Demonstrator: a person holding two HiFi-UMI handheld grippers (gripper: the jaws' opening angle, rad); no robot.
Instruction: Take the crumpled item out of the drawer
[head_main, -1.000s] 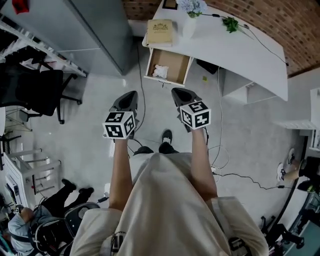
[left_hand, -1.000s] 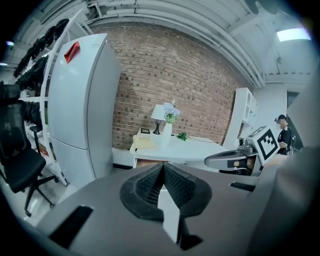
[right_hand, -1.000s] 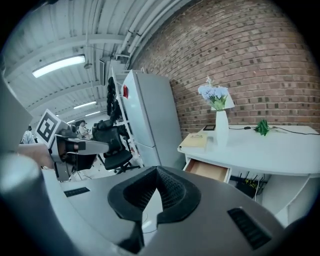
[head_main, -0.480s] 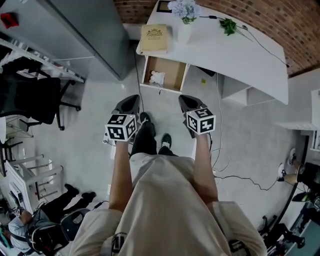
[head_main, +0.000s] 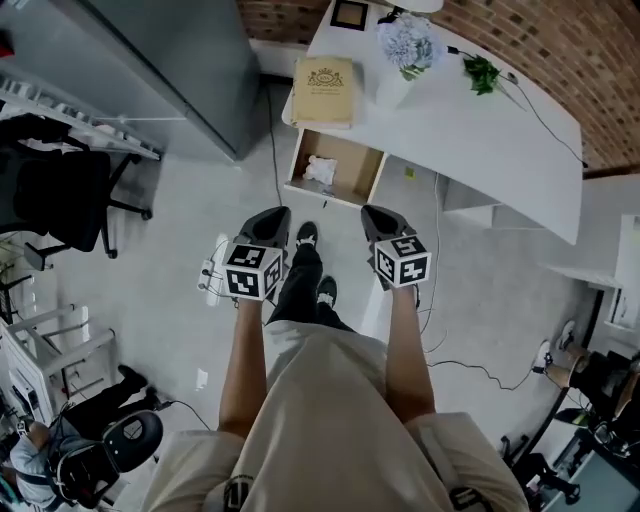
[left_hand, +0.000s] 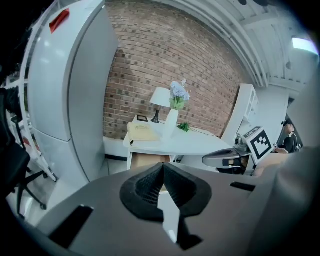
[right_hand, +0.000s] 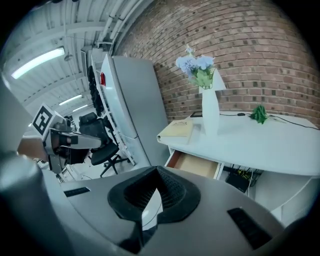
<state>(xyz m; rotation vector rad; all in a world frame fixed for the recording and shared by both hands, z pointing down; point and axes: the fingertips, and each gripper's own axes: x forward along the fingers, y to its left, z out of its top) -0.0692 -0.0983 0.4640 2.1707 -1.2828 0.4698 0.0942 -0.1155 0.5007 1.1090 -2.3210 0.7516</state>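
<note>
Left claw (head_main: 270, 218): jaws together, nothing between them. Right claw (head_main: 378, 216): likewise closed and empty. Both point forward and somewhat down, on forearms held out side by side.

The crumpled item (head_main: 320, 171), white, lies ahead of both claws and well apart from them, in the left part of the open drawer (head_main: 369, 181) under the white desk (head_main: 470, 120). It sits between the two claws' lines, marginally nearer the left. No long axis can be made out. Judgement: either claw must close the distance, open, then descend into the drawer.
</note>
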